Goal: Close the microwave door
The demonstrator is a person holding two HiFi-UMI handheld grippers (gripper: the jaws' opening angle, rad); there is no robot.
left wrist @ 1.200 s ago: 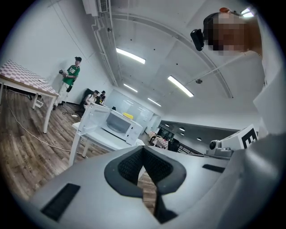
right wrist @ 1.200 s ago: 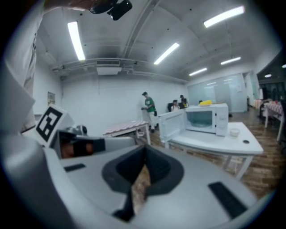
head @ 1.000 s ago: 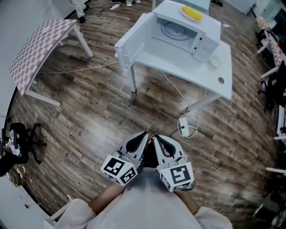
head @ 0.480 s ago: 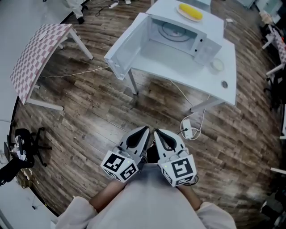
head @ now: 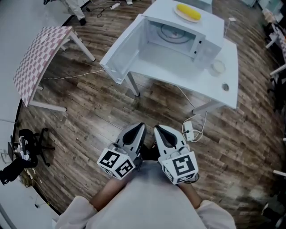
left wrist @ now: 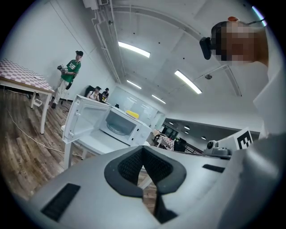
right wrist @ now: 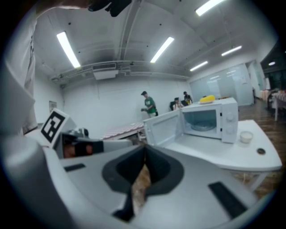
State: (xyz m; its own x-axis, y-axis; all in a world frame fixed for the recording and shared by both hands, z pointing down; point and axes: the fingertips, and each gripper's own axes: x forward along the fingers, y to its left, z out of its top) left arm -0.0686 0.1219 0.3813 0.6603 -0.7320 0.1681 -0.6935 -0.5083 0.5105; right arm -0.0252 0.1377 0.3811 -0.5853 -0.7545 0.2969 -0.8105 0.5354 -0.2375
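Observation:
A white microwave (head: 190, 35) stands on a white table (head: 178, 67), well ahead of me. Its door (head: 121, 51) hangs wide open to the left, showing the glass turntable inside. A yellow item on a plate (head: 187, 12) lies on top of the oven. My left gripper (head: 135, 132) and right gripper (head: 161, 133) are side by side close to my body, over the wood floor, far from the door. Both are shut with nothing between the jaws. The left gripper view shows the open door (left wrist: 82, 117) beyond the left gripper (left wrist: 143, 154). The right gripper view shows the door (right wrist: 163, 127) beyond the right gripper (right wrist: 144, 156).
A checkered folding table (head: 40, 53) stands at the left. A power strip (head: 187, 130) with cables lies on the floor near the table legs. A small round cup (head: 218, 67) sits on the table's right part. A black chair (head: 22, 145) is at the far left. People stand in the distance.
The table and microwave have come slightly nearer and lower in the head view. Both grippers stay shut and together near my body.

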